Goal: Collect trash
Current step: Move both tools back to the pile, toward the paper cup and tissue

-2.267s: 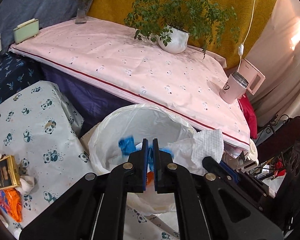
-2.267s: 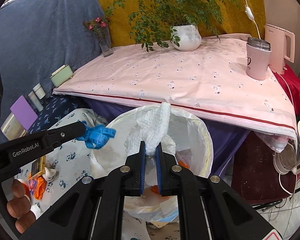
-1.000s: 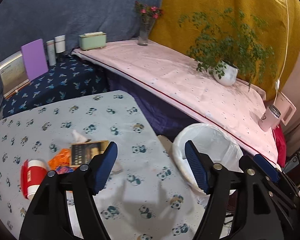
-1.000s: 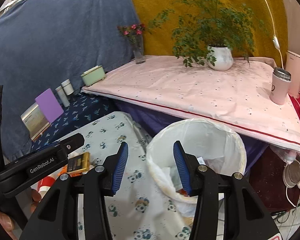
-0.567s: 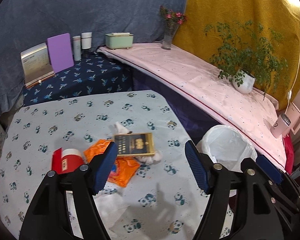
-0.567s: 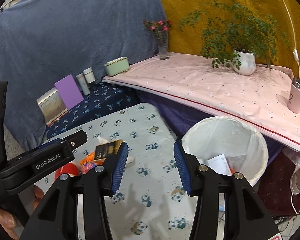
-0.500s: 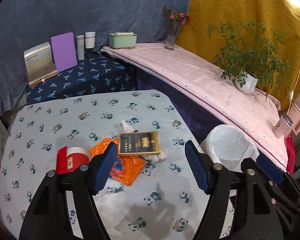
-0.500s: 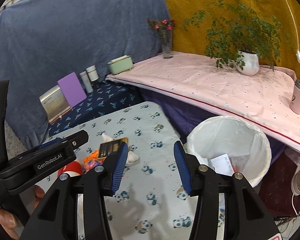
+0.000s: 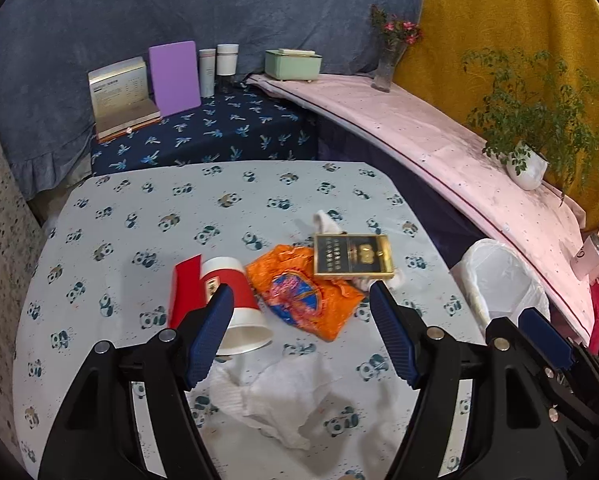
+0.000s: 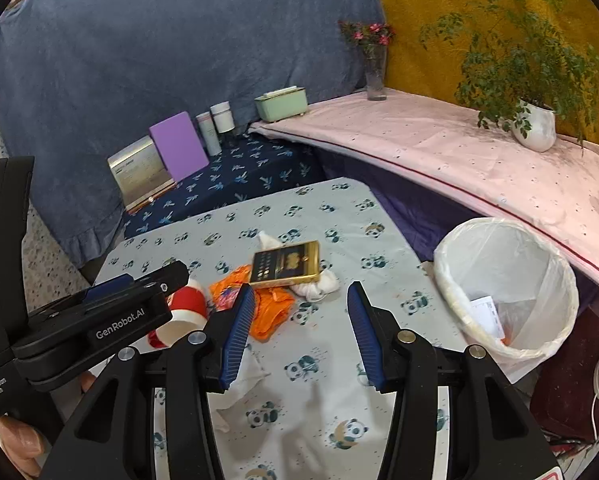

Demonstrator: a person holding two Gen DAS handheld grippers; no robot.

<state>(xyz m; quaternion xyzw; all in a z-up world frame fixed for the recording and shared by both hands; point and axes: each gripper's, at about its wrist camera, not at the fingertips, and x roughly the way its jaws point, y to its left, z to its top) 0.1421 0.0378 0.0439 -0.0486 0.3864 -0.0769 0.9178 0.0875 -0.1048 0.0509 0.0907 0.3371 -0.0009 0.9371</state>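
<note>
Now both claws, left claw (image 9: 301,330) and right claw (image 10: 299,326), gape empty above the surface (image 9: 139,208) (litter mid-surface: red cup (image 9: 235,300), orange wrapper (image 9: 303,292)).

One red paper cup (image 9: 235,300), one orange wrapper (image 9: 307,296), one gold-black box (image 9: 353,256) — two white tissues (image 9: 283,400), one lined bin (image 10: 507,284).

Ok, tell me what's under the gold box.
The gold box lies on crumpled white tissue, one corner overlapping the orange wrapper. Whatever else sits beneath its middle is covered.
</note>
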